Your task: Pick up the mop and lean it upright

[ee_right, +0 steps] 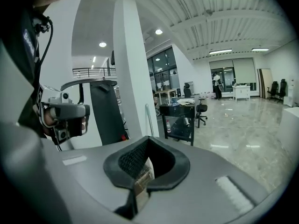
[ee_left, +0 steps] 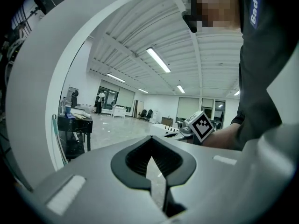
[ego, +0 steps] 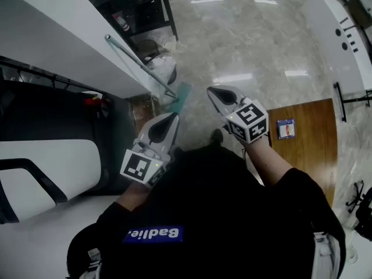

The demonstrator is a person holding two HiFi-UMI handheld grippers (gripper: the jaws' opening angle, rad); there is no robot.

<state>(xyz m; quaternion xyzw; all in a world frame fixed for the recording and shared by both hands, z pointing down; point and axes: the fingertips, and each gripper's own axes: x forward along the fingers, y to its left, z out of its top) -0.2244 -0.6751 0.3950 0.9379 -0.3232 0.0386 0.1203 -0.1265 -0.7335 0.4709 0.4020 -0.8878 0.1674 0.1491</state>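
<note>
The mop (ego: 141, 66) leans with its thin pale handle against the white pillar (ego: 64, 34). Its teal head (ego: 181, 97) rests on the shiny floor. In the left gripper view the mop handle (ee_left: 56, 141) shows as a thin pole by the pillar; in the right gripper view the handle (ee_right: 149, 120) stands beside the black table. My left gripper (ego: 173, 117) is held just short of the mop head, shut and holding nothing. My right gripper (ego: 211, 90) hangs to the right of the mop head, also shut and holding nothing. Neither touches the mop.
A black table (ego: 142, 7) with bottles stands behind the mop, a pale bag (ego: 165, 68) at its foot. A wooden table (ego: 308, 150) with a small box (ego: 286, 128) is at the right. A black and white machine (ego: 40, 156) fills the left.
</note>
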